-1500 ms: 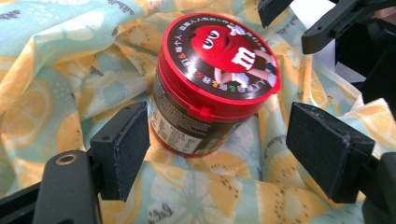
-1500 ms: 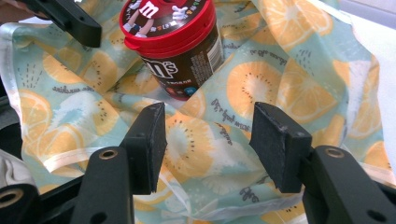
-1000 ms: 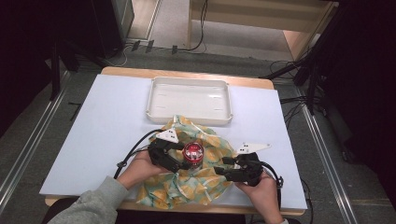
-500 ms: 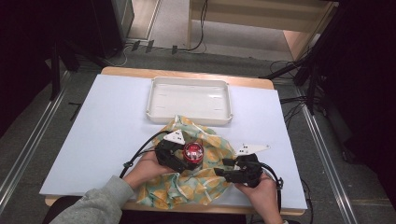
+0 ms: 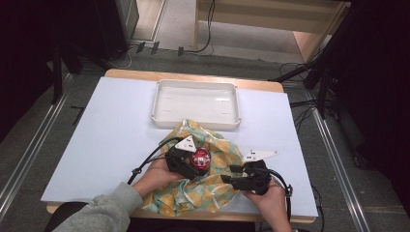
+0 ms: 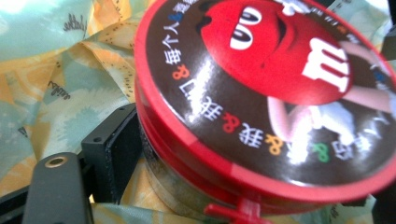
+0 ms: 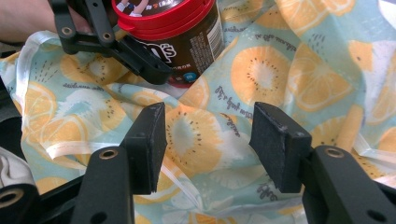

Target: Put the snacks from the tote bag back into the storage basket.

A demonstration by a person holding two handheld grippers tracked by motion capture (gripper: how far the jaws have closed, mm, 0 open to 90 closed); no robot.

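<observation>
A candy jar (image 5: 200, 157) with a red lid (image 6: 261, 93) stands at the middle of a fruit-print cloth (image 5: 212, 193). My left gripper (image 5: 192, 167) is shut on the jar's dark body just under the lid. One of its black pads (image 6: 114, 149) presses the jar's side, and the other is hidden behind the jar. In the right gripper view this gripper (image 7: 140, 60) grips the jar (image 7: 196, 42) from the left. My right gripper (image 5: 229, 174) is open just right of the jar. Its jaws (image 7: 208, 140) hover over the cloth (image 7: 289, 79) with nothing between them.
A white tray (image 5: 196, 117) stands behind the cloth at the table's far middle, nothing in it. The cloth's far edge reaches the tray's front rim. White tabletop (image 5: 111, 140) spreads left and right. Cables trail from both grippers toward the front edge.
My left gripper has shifted a little to the right, closer around the jar. The jar, the cloth and the right gripper have stayed put.
</observation>
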